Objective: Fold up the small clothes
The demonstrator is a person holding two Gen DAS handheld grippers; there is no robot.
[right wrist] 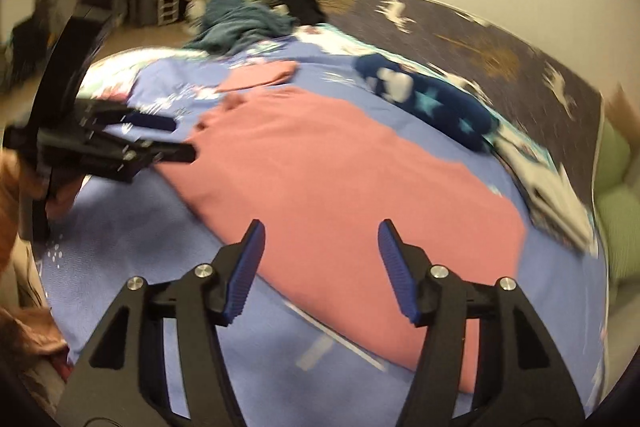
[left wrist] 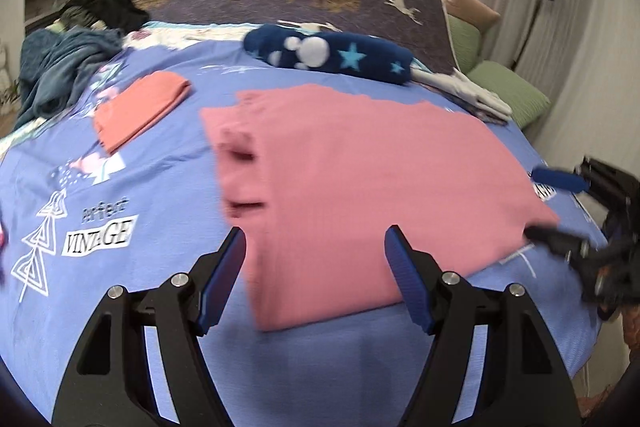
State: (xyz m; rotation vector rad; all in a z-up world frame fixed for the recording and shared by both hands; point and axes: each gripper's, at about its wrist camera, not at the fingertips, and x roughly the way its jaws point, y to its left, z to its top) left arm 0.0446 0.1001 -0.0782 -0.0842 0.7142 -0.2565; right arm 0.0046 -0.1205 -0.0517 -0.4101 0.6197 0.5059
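- the pink garment (left wrist: 360,187) lay flat on the bed (left wrist: 140,195), at the centre of both wrist views, already folded at least once into a broad rectangle with doubled edges showing along its 9 o'clock side.
- it looked only part-folded, by my judgement: still large, so one or two more folds seemed left before it matched the finished piece.
- a smaller folded salmon cloth (left wrist: 140,111) sat at about 10 o'clock from the garment, apart from it; this one seemed done.
- the left gripper (left wrist: 316,279) hung at 6 o'clock above the garment's near edge, its jaws spread wide and holding nothing.
- the right gripper (right wrist: 320,267) was likewise spread and empty over the opposite end of the garment.
- farther out, a navy star-print roll (left wrist: 332,55) lay at 12 o'clock, and a heap of teal and dark clothes (left wrist: 68,59) at 10 o'clock perhaps still awaited folding.
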